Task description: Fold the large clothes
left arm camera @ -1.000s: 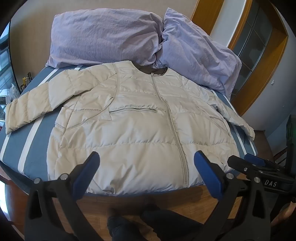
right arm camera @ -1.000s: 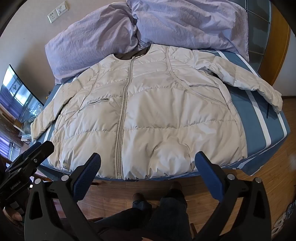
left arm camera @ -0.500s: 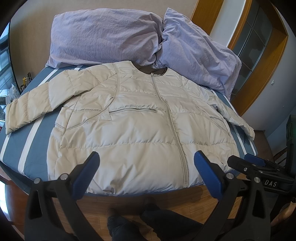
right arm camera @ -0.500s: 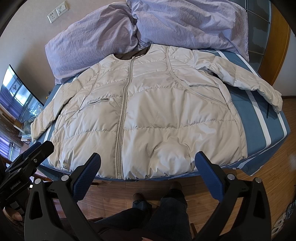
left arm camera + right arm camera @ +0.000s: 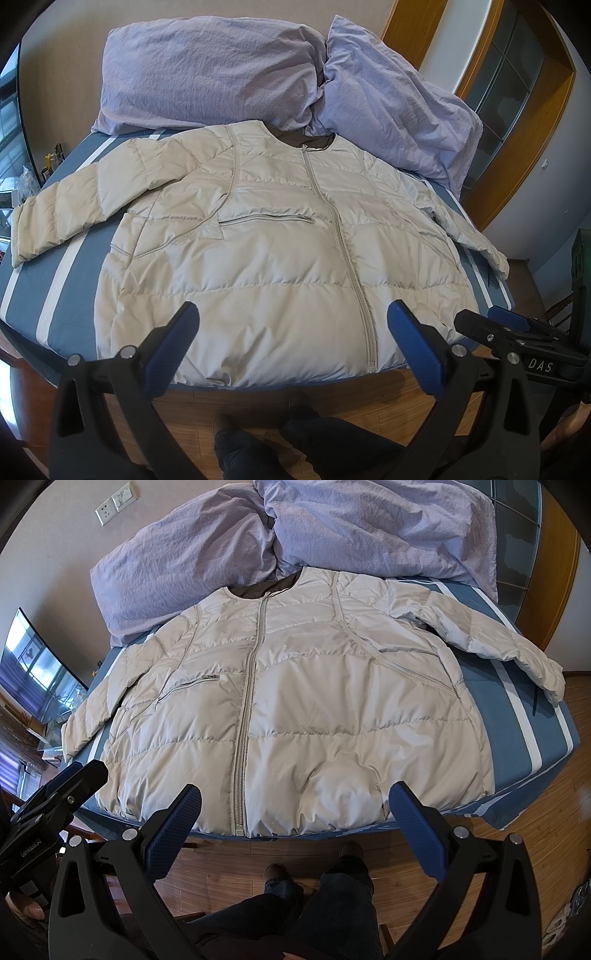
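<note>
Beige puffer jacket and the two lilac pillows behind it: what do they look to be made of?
The beige quilted puffer jacket looks like smooth synthetic shell, probably nylon or polyester, over soft filling: faint sheen, stitched puffy channels. The two lilac pillows look like matte crinkled woven cotton, seersucker-like: fine all-over wrinkles, no shine. Fibre cannot be confirmed.

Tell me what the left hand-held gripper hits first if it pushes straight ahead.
Probably the puffer jacket, around its lower front near the hem; the left hand-held gripper is open and empty. Depth is unclear.

Left gripper (image 5: 291,325), right gripper (image 5: 295,806): black plastic frames, blue textured pads, silver screws, white "DAS" and "GenRobot.AI" lettering. Dark trousers (image 5: 332,897), brown shoes.
</note>
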`<state>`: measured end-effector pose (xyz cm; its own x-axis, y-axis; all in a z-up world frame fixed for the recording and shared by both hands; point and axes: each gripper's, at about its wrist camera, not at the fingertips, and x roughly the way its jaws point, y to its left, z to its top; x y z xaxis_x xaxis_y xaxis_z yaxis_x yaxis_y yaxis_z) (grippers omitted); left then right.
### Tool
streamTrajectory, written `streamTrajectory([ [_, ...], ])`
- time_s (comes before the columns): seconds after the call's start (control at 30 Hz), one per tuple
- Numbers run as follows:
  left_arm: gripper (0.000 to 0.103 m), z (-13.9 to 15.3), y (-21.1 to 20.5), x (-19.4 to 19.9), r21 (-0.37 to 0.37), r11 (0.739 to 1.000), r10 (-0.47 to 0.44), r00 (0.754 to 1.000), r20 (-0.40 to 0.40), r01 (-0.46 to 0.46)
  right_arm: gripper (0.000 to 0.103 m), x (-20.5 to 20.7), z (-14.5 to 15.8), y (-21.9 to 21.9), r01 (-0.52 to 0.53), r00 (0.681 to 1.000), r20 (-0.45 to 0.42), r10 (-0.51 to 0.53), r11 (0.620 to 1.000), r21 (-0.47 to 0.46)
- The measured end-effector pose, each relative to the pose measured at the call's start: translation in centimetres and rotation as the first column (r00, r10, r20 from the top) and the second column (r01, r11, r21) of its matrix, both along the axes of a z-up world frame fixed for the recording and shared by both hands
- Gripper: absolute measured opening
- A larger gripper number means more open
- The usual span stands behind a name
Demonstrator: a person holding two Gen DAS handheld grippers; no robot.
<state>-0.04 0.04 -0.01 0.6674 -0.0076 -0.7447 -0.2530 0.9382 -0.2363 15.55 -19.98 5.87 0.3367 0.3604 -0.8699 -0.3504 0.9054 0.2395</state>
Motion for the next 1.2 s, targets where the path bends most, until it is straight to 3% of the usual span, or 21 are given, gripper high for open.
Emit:
streamTrajectory([
  [1.2,0.101,-0.02,0.00,0.05,-0.002,1.000,-0.001,1.000,-0.003,0.001,0.102,0.19,-0.19,0.22,0.001,1.000,-0.003,-0.001,1.000,-0.002],
])
